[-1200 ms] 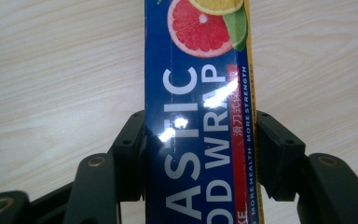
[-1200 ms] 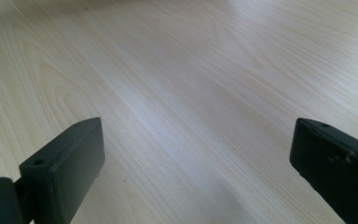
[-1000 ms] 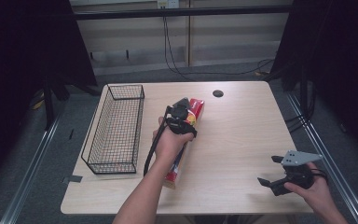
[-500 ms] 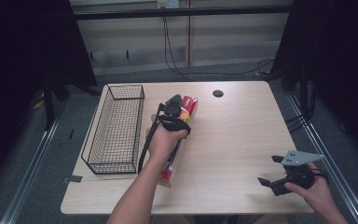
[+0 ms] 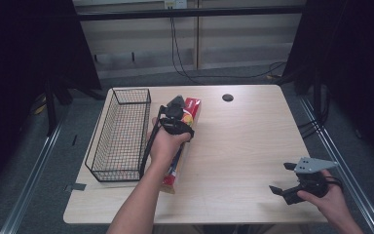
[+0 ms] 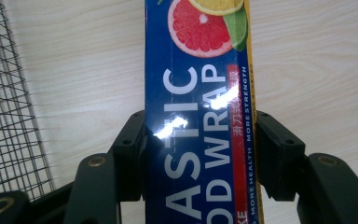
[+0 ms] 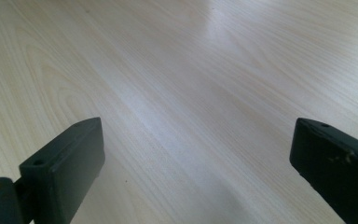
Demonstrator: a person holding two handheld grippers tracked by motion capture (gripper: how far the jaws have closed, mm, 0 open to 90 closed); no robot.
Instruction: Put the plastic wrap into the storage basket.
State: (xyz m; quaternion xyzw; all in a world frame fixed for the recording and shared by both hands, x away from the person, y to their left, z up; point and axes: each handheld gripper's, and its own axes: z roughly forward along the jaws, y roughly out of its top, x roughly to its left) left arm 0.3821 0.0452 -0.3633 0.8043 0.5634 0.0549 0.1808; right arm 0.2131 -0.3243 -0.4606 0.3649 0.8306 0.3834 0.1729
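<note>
Glossy wrap box [image 6: 200, 140], wire basket [image 5: 119, 134], smooth wood table [image 5: 243, 141].

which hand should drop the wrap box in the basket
Left, most likely. The left claw already has its jaws against both sides of the wrap box, right beside the basket. The right claw is open with nothing between its jaws, at the table's near right corner.

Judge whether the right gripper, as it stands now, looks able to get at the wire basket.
Probably not directly. The right gripper sits open at the table's near right corner, and the left gripper, clamped on the plastic wrap box, lies between it and the wire basket.
</note>
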